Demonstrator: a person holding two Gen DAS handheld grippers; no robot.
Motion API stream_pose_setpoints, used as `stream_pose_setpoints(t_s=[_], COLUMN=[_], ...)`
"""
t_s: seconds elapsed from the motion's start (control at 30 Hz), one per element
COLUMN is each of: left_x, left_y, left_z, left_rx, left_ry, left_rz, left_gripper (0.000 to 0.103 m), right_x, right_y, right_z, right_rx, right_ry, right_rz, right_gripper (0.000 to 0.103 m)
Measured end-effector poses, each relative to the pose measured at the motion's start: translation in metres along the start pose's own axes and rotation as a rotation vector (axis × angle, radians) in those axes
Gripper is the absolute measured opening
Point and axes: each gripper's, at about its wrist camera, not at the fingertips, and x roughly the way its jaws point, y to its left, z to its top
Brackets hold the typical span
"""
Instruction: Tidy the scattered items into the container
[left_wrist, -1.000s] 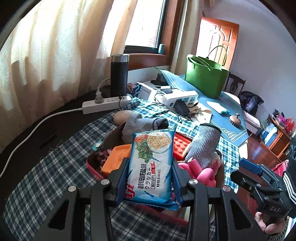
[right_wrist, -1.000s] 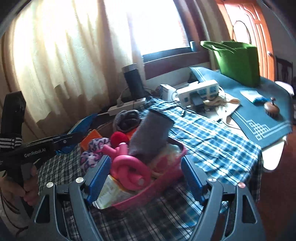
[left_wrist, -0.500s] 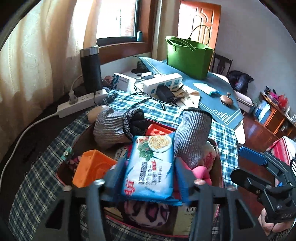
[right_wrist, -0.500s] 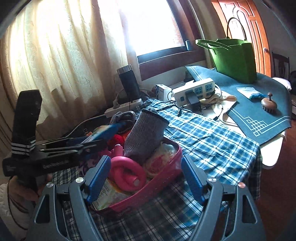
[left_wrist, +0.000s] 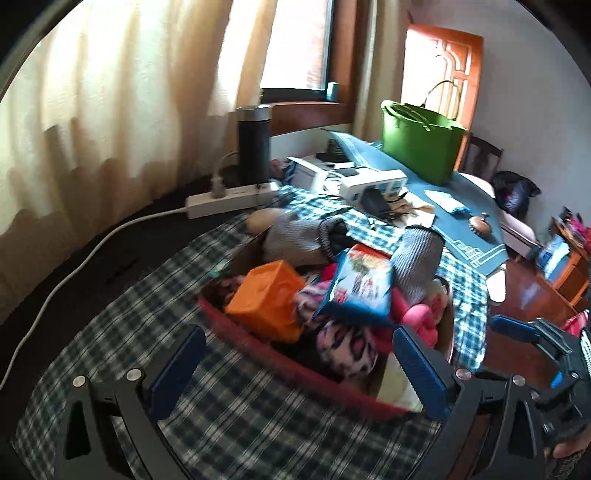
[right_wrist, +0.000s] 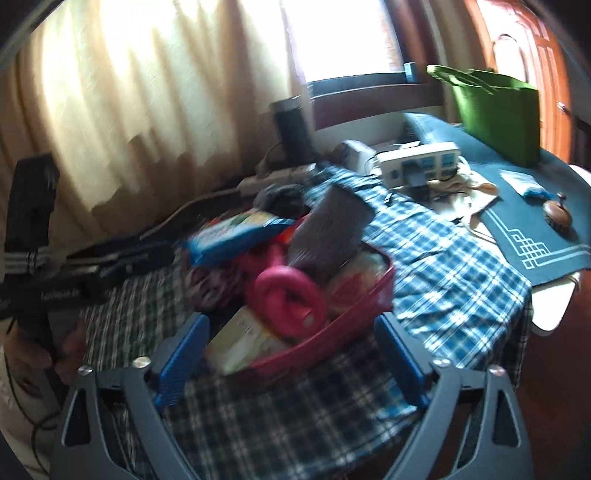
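A red basket (left_wrist: 258, 343) on the checked cloth is heaped with items. A blue cracker packet (left_wrist: 360, 286) lies loose on top, between an orange block (left_wrist: 266, 306) and a grey glove (left_wrist: 417, 262). My left gripper (left_wrist: 299, 369) hangs just short of the basket's near rim, its jaws opening wide, the pads touching nothing. In the right wrist view the packet (right_wrist: 236, 232) rests above a pink ring toy (right_wrist: 288, 295). My right gripper (right_wrist: 293, 363) is open, jaws still opening, framing a corner of the basket (right_wrist: 332, 332) without pressing it.
Behind the basket stand a black flask (left_wrist: 254, 144), a white power strip (left_wrist: 229, 199) with its cable, and a white charger block (left_wrist: 373, 182). A green bag (left_wrist: 421, 147) sits on a blue mat. The table edge drops off at the right.
The left gripper let go of the cracker packet, which now lies on the pile in the basket; its jaws spread wide and it drew back. The right jaws widened a little.
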Motion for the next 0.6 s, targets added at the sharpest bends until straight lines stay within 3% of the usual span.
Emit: stream_pose_setpoints(t_s=[0.17, 0.3, 0.4, 0.6], left_x=[0.002, 0.006, 0.006, -0.003], left_y=[-0.011, -0.024, -0.028, -0.036], left_z=[-0.014, -0.024, -0.027, -0.030], left_rx=[0.001, 0.049, 0.066, 0.111], left_ry=[0.049, 0.072, 0.070, 0.027], left_rz=[0.017, 0.037, 0.045, 0.050], left_gripper=[0.103, 0.103, 0.103, 0.103], right_x=[-0.002, 0.002, 0.004, 0.006], right_y=[0.023, 0.038, 0.039, 0.033], right_z=[-0.005, -0.012, -0.017, -0.019], right_rx=[-0.058, -0.127, -0.141, -0.106], right_ry=[0.036, 0.069, 0.074, 0.075], right_rz=[-0.018, -0.128, -0.204, -0.241], right_gripper=[0.102, 0.102, 0.102, 0.102])
